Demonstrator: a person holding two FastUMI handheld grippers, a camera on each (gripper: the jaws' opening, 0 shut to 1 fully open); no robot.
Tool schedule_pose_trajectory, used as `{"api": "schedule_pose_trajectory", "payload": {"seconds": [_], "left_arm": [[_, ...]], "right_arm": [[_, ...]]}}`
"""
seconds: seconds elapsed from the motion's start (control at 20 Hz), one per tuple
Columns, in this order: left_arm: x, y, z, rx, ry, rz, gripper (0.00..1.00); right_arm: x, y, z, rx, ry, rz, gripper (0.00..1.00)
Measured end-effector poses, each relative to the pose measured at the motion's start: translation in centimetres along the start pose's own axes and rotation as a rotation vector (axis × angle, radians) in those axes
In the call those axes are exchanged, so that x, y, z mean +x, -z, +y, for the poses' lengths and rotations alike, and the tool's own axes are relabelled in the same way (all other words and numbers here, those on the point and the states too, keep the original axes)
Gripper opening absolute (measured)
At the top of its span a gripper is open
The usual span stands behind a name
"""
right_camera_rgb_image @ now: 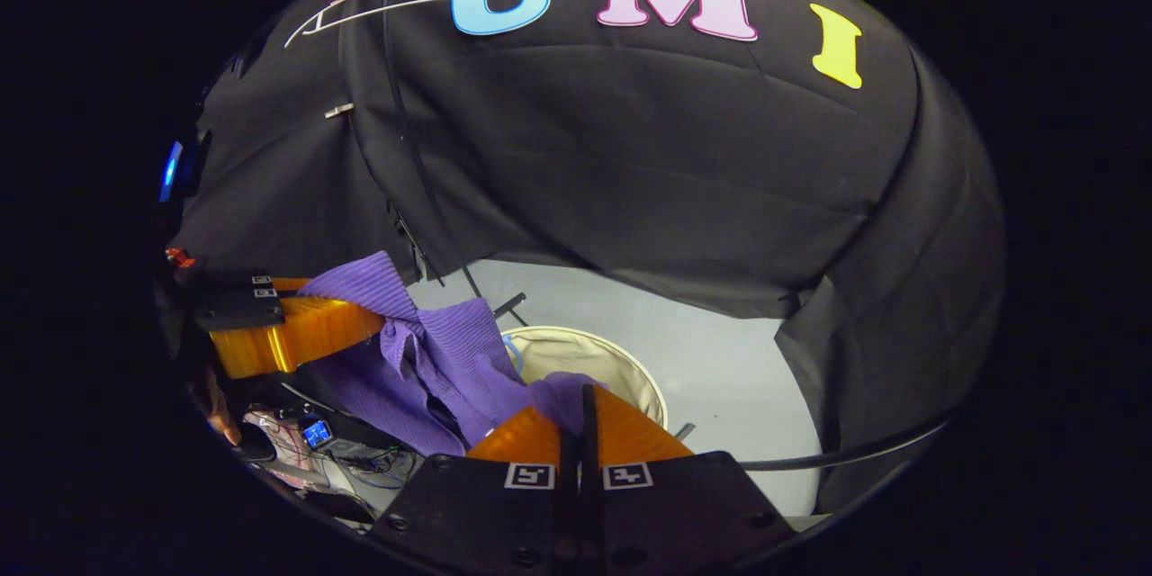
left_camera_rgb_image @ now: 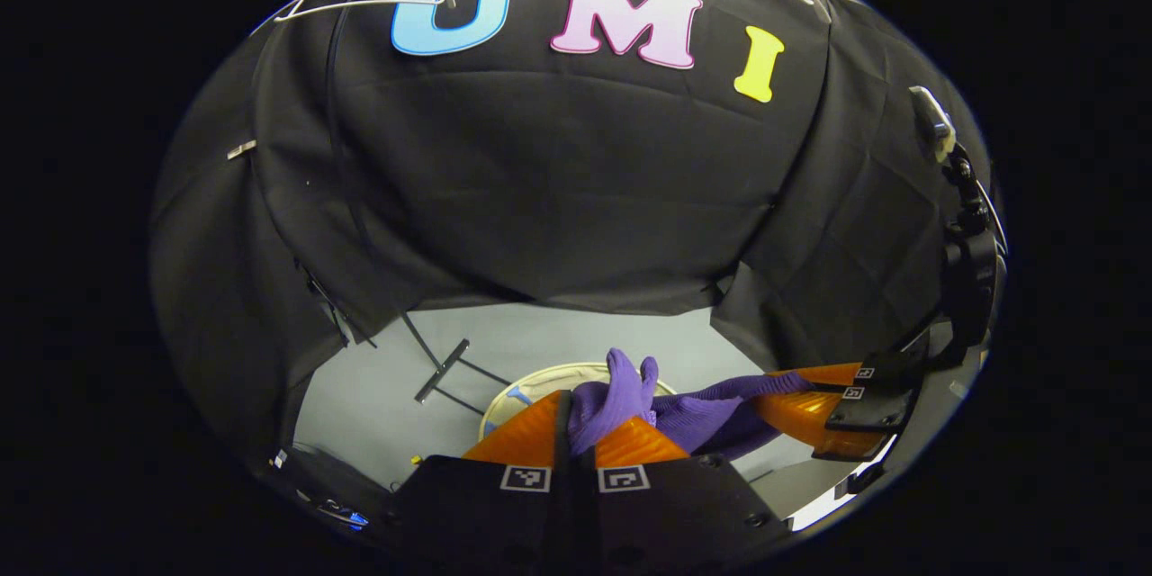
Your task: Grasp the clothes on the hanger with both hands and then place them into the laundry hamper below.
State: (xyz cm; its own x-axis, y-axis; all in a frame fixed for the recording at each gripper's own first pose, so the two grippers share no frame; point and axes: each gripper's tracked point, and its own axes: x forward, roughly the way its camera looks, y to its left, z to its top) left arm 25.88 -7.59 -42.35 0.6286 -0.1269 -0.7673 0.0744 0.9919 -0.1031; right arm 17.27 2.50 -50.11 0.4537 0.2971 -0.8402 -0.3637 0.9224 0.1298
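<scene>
One purple garment (right_camera_rgb_image: 450,351), one hamper (right_camera_rgb_image: 589,353), one bare hanger (right_camera_rgb_image: 378,4), two hand-held grippers.

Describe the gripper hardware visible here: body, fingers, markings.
Both match. The left gripper has a black body with bolt heads, two wedge-shaped ribbed fingers, and a small square black-and-white tag at the base of each finger. The right gripper looks the same in its own view. From the other side, each shows a blocky black body with two small tags.
</scene>
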Motion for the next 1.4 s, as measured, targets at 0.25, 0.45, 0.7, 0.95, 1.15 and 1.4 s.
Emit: {"api": "schedule_pose_trajectory", "payload": {"seconds": [0.25,0.45,0.7,0.95,1.15,1.4], "left_arm": [[1.6,2.8,0.2,0.012,0.006,0.066,0.05],[1.8,3.3,0.0,0.032,0.026,0.078,0.13],[1.6,3.1,0.1,0.047,0.006,0.063,0.86],[2.2,3.1,0.3,0.047,-0.011,0.078,0.96],[2.1,3.4,0.7,0.048,-0.023,0.088,0.96],[1.7,2.7,0.7,0.042,-0.015,0.070,0.96]], "right_arm": [[0.9,1.2,-0.9,0.095,0.065,0.076,0.05],[1.0,1.1,-0.7,0.140,0.069,0.089,0.10],[0.8,-0.4,-2.2,0.079,0.132,0.033,0.96],[0.7,-0.2,-2.2,0.089,0.157,0.046,0.93],[0.6,0.6,-2.3,0.106,0.158,0.068,0.94],[0.0,-0.2,-2.9,0.118,0.182,0.038,0.95]]}}
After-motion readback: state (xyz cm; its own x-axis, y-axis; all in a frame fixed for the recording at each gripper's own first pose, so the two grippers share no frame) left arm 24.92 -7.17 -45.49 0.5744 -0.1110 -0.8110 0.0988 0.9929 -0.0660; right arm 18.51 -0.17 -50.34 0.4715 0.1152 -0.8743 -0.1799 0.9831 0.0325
